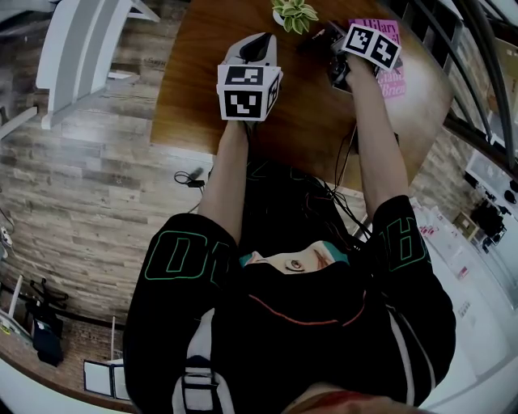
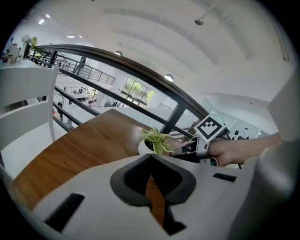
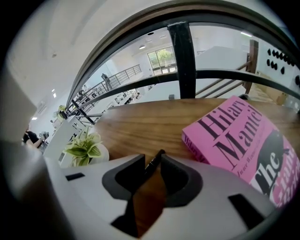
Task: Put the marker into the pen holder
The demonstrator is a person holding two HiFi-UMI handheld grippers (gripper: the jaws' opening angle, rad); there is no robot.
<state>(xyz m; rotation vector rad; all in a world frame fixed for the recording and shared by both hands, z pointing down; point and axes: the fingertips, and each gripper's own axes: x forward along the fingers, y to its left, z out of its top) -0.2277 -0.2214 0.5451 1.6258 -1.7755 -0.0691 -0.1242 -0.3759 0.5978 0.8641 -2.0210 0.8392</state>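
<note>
- From black-sleeved shoulders [image 1: 186,267] both forearms [image 1: 229,166] reach over the wooden table [image 1: 194,105]; we log left gripper [image 2: 150,157] tips touching, nothing held.
- Right gripper [image 3: 153,156] pitched steeply down, jaws parted; marker [image 3: 154,162] sits unclamped between them, near the pink book [image 3: 239,140].

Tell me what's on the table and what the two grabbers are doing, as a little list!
Table: brown wood
Plant: green leaves in a white pot, at the far edge
Book: pink, lying flat, right of the plant
Marker: thin and dark, beside the book
Left gripper: shut, nothing in it
Right gripper: open, with the marker between its jaws but not squeezed
Pen holder: can't make one out
</note>
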